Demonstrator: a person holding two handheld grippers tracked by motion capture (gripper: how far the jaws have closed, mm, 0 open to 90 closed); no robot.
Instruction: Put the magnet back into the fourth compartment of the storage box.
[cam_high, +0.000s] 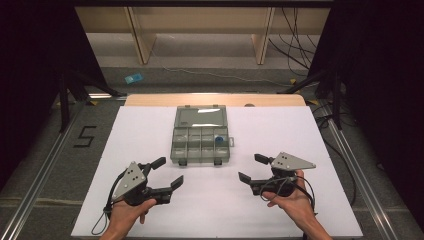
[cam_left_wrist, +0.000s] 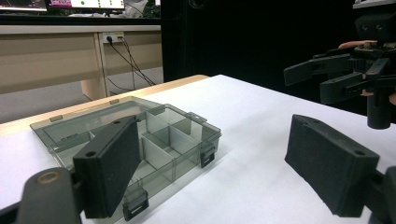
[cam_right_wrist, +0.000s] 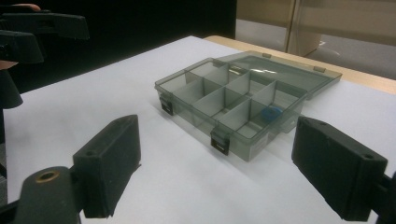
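Hovering near the open box (cam_high: 201, 134), the left gripper (cam_high: 167, 173) and right gripper (cam_high: 250, 168) gape empty, 1 blue piece (cam_high: 219, 139) inside, nothing yet handled.

Centre of the high frame: open grey translucent plastic compartment box (cam_high: 201, 135), lid flat behind it, sole obstacle on white table sheet (cam_high: 150, 130). Bare sheet left, right, and below it.

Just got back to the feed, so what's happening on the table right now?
A person holds a gripper in each hand over a white sheet. The left gripper and right gripper are both open and grasp nothing. Between and beyond them sits a clear compartment box with its lid folded back. A small blue item lies in one right-hand compartment.
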